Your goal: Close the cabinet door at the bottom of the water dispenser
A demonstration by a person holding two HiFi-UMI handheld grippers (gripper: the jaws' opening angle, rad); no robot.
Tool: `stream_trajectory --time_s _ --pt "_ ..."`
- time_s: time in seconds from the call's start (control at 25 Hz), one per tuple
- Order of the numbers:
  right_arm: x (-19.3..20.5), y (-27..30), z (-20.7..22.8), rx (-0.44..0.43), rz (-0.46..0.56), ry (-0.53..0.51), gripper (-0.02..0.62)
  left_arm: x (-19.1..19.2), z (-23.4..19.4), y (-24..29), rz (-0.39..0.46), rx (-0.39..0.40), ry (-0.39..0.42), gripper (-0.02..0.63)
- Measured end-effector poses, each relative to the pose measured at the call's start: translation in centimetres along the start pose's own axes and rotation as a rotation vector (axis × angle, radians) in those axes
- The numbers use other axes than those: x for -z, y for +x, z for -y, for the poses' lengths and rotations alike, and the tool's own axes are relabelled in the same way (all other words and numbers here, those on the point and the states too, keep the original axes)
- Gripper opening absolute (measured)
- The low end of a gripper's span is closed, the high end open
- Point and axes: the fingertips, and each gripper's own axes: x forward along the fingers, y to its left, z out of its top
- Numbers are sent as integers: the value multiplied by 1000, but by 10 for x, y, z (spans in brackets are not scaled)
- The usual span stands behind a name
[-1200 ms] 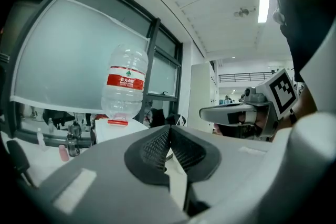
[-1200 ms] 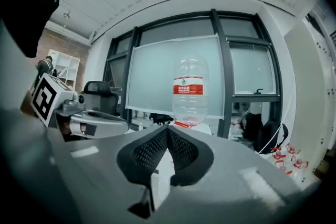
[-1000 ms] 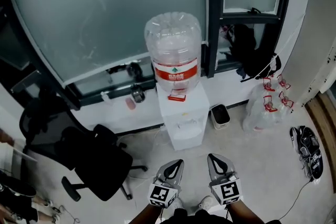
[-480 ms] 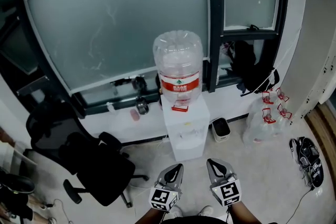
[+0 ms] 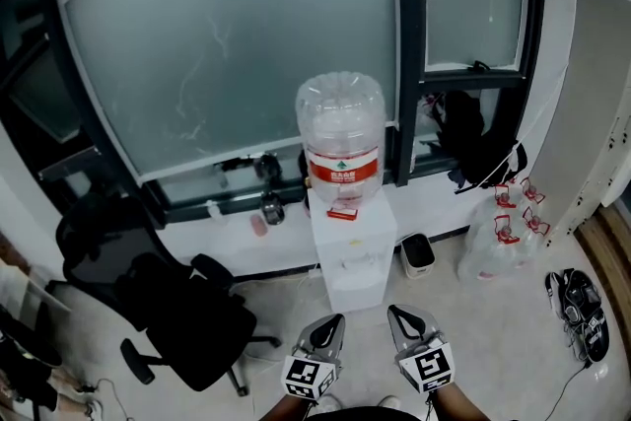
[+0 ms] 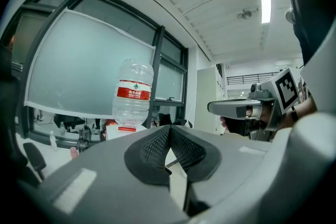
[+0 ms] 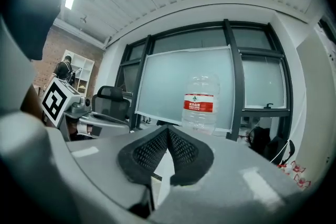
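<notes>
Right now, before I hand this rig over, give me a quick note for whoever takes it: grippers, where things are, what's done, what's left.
Left hand-held gripper: shut, empty.
Right hand-held gripper: shut, empty, beside the left one.
Water dispenser: straight ahead against the window wall, bottle on top, office chair to its left. Neither gripper touches it.
Done: nothing that shows.
Left: the cabinet door at the bottom is too small to tell open from closed here. Probably step closer, check it, and push it shut if needed.

Left gripper, right gripper: level, side by side, closed.
</notes>
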Motion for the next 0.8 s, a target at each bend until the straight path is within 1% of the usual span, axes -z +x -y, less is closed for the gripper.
stream_trajectory --time_s 0.12,0.4,0.52,0.8 --pt "-1 1 2 7 -2 -8 2 0 -1 0 -5 -2 -4 18" --pt "1 5 7 8 21 29 2 0 -5 6 -10 0 6 18" --pt "0 7 6 6 13 22 2 1 -7 7 -11 -3 4 18" --pt "0 14 17 40 20 13 2 -2 -6 14 -25 15 -3 18"
